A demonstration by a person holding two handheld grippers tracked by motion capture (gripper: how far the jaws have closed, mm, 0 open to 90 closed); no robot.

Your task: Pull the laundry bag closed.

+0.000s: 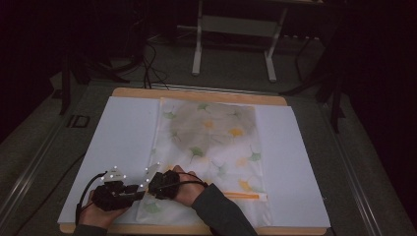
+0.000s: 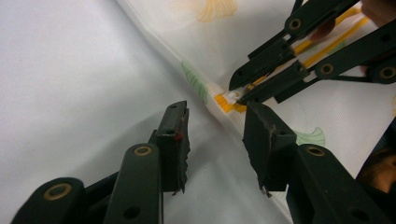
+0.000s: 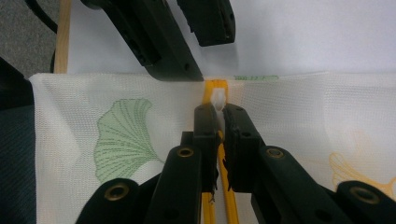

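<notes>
I have the mesh laundry bag (image 1: 211, 147) lying flat down the middle of the white sheet (image 1: 123, 147) that covers the table (image 1: 196, 93), its yellow zipper (image 3: 215, 88) running along the near edge of the bag. My right gripper (image 3: 218, 116) is pinched tight on the white zipper pull (image 3: 218, 100), which sits at the very end of the track, at the bag's near-left corner. My left gripper (image 2: 215, 135) rests just beside that corner with its jaws standing apart; in the left gripper view one finger sits over the white sheet and the other over the bag's hem, holding nothing.

My worry is the pull itself. It is small and slick-looking, and only the tips of my right jaws have it, so a sideways tug could let it slip out. If I draw the pull along the track while the left gripper is not clamping the fabric, I expect the whole bag to slide and bunch across the sheet instead of the zipper moving. The thin mesh could also snag in the slider. With both grippers crowded at one corner, closing the left one carelessly could knock the right one off its hold.
</notes>
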